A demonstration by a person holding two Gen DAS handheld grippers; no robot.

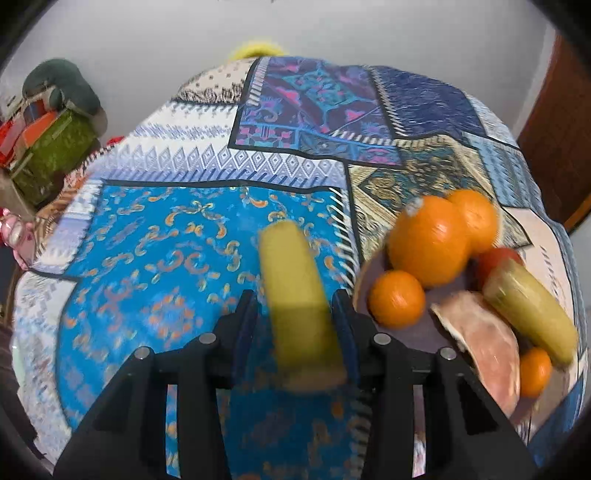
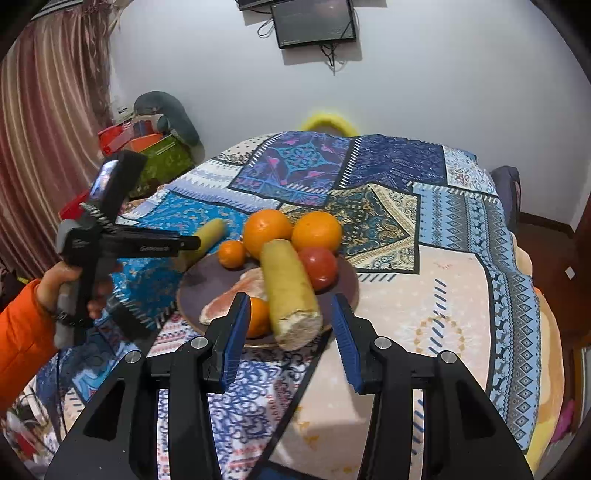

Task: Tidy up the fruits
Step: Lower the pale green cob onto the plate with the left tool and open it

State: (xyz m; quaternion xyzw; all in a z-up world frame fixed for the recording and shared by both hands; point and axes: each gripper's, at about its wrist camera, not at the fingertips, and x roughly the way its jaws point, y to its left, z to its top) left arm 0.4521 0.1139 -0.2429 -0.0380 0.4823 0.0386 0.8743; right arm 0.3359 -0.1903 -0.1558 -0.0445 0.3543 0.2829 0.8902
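Note:
My left gripper (image 1: 295, 314) is shut on a yellow-green banana-like fruit (image 1: 295, 288), held over the blue patterned cloth left of a dark plate (image 1: 364, 273). In the right wrist view this gripper (image 2: 184, 245) and its fruit (image 2: 208, 232) are at the plate's (image 2: 195, 284) left rim. The plate holds two big oranges (image 2: 267, 229), small tangerines (image 2: 231, 254), a red tomato (image 2: 319, 266), a pink grapefruit slice (image 2: 236, 295) and a second yellow-green fruit (image 2: 290, 291). My right gripper (image 2: 290, 336) is open, its jaws either side of that second fruit's near end, not touching it.
The table carries a patchwork cloth (image 2: 424, 280) with its edge at the right. A yellow chair back (image 2: 328, 122) stands behind it. Boxes and bags (image 2: 155, 147) are stacked at the left by a curtain. A screen (image 2: 314, 22) hangs on the wall.

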